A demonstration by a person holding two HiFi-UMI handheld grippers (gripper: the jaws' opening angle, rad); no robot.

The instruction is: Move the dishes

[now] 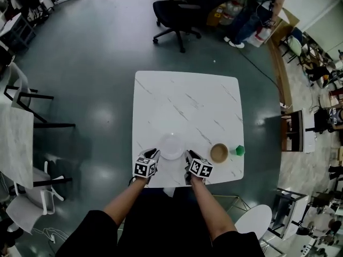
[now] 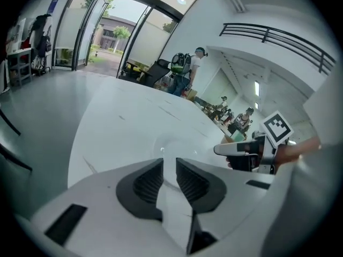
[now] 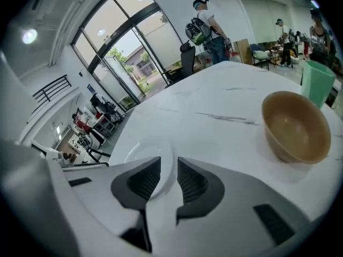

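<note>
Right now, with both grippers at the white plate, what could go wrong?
Both jaw pairs stand only slightly apart, so the left gripper and right gripper might shove the white plate rather than straddle its rim. It lies near the table edge and could slide off. The tan bowl beside the right gripper might get bumped.

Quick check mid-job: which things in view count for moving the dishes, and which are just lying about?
Job:
plate, between the two grippers
bowl
green cup, probably
table under them

Lying about:
office chair
white chair at left
person standing beyond the table
</note>
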